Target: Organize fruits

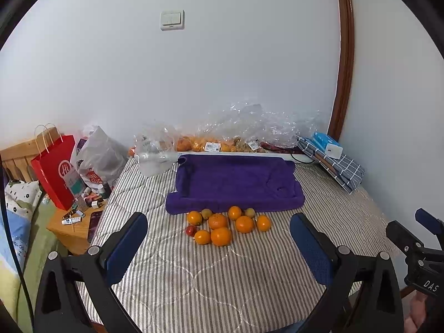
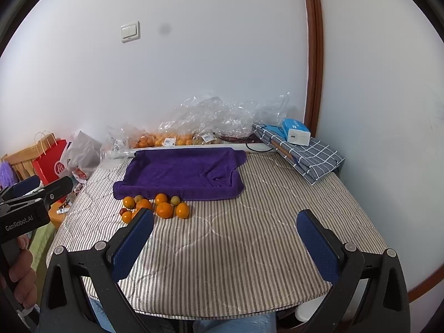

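Note:
Several oranges point(image 1: 221, 236) lie clustered on the striped table cover, with two small greenish-brown fruits point(image 1: 206, 213) and one small red fruit point(image 1: 191, 230). The cluster also shows in the right wrist view point(image 2: 164, 210). Just behind it lies a purple towel-lined tray point(image 1: 236, 184), empty, also in the right wrist view point(image 2: 180, 174). My left gripper point(image 1: 219, 238) is open and empty, held back from the fruit. My right gripper point(image 2: 225, 226) is open and empty, to the right of the cluster.
Clear plastic bags with more oranges point(image 1: 199, 143) sit against the back wall. A folded checked cloth point(image 1: 335, 163) with a blue box point(image 1: 326, 141) lies at the back right. A red paper bag point(image 1: 55, 172) and a cluttered wooden stand point(image 1: 75, 222) are at the left.

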Demonstrator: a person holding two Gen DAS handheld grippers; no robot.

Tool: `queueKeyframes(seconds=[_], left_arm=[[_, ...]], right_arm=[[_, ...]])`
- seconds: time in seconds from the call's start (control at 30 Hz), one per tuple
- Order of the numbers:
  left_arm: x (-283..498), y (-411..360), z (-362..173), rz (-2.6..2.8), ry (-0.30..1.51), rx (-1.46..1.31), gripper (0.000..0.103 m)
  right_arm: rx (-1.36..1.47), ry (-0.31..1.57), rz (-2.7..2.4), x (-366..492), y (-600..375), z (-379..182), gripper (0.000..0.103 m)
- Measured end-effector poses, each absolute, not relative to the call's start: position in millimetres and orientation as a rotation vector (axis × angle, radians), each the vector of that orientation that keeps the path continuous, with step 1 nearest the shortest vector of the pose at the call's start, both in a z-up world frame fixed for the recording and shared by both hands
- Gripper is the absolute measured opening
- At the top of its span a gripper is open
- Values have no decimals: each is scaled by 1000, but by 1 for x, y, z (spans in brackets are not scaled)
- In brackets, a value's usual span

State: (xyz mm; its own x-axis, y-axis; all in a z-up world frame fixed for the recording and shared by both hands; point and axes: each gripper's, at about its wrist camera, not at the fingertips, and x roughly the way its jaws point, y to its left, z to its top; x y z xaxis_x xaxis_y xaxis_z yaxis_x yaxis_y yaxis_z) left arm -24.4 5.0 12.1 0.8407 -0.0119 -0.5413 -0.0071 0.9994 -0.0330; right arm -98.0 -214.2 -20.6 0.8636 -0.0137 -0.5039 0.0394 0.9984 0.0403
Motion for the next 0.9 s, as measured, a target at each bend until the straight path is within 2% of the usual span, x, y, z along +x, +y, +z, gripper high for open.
queueKeyframes(seconds=[0.53, 0.77, 0.9], left_arm=[[-6, 22, -3, 26, 586, -55, 102], [21, 46, -42, 42, 662, -86, 96], [40, 62, -73, 58, 715, -48, 96]], right_arm=[[48, 521, -8, -84, -211, -31, 101], [54, 566, -3, -43, -214, -71, 101], [127, 672, 52, -7, -217, -107, 94]])
